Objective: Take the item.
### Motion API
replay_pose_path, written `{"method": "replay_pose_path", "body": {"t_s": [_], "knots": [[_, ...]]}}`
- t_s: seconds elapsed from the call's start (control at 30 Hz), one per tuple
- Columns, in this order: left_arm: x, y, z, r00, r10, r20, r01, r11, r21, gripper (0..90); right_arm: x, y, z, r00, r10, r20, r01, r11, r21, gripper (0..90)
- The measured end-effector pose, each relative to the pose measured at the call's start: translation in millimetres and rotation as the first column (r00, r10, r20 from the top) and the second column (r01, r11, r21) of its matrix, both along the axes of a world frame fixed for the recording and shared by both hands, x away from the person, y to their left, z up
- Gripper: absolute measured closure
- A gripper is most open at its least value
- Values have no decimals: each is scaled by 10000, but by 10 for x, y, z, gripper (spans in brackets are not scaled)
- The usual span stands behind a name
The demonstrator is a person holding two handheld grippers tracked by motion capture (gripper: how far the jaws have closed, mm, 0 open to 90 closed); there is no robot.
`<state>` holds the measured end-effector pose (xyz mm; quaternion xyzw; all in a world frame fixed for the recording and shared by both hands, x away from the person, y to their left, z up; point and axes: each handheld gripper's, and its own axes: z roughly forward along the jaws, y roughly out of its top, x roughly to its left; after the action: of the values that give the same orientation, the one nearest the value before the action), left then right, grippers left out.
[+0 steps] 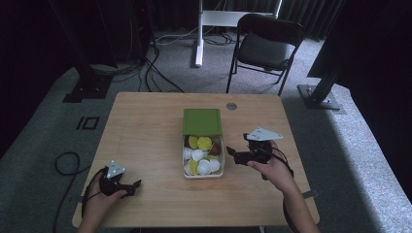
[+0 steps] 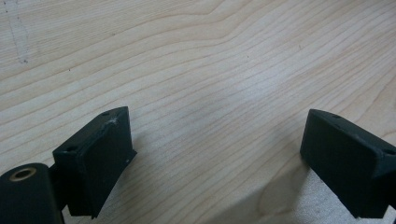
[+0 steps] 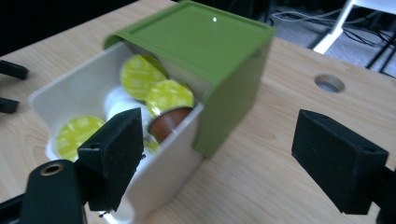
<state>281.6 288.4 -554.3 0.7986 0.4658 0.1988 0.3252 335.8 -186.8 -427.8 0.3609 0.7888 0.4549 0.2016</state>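
A green box (image 1: 202, 121) (image 3: 205, 51) sits mid-table with its white drawer (image 1: 203, 175) (image 3: 168, 165) pulled out toward me. Several coffee capsules (image 1: 200, 155) (image 3: 161, 95) with yellow-green, white and brown lids lie in the drawer. My right gripper (image 1: 232, 154) (image 3: 217, 158) is open just right of the drawer, its jaws wide apart, one fingertip (image 3: 114, 154) in front of the drawer's wall. At the table's front left, my left gripper (image 1: 133, 187) (image 2: 217, 163) rests low over bare wood, open with nothing between its fingers.
The wooden table (image 1: 145, 136) has a round cable hole (image 1: 231, 106) (image 3: 329, 84) behind the box. A black folding chair (image 1: 265, 46) and a white desk leg (image 1: 198, 34) stand beyond the table. Cables lie on the grey carpet.
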Motion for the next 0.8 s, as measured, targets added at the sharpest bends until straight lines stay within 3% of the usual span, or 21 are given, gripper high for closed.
{"method": "replay_pose_path", "body": {"t_s": [0.37,0.5,0.57,0.63,0.67,0.8], "knots": [[0,0,0,10000,-2,-3,2,10000,3,102,17,420,-40,9949,1012,-14,-1012,9948,-145,196],[0,-1,0,10000,4,-7,-4,10000,-7,102,9,520,-79,9941,1082,-125,-1084,9940,-140,214],[0,0,0,10000,0,3,0,10000,8,102,-7,606,-135,9907,1284,-442,-1286,9917,-25,275],[0,0,0,10000,-8,5,8,10000,10,103,-15,631,-158,9897,1353,-470,-1357,9907,-52,287],[1,1,1,10000,-17,7,17,10000,24,103,-30,675,-205,9879,1443,-571,-1448,9895,-41,333],[0,0,0,10000,-6,-4,6,10000,3,102,-64,745,-306,9854,1483,-841,-1509,9882,-247,357]]}}
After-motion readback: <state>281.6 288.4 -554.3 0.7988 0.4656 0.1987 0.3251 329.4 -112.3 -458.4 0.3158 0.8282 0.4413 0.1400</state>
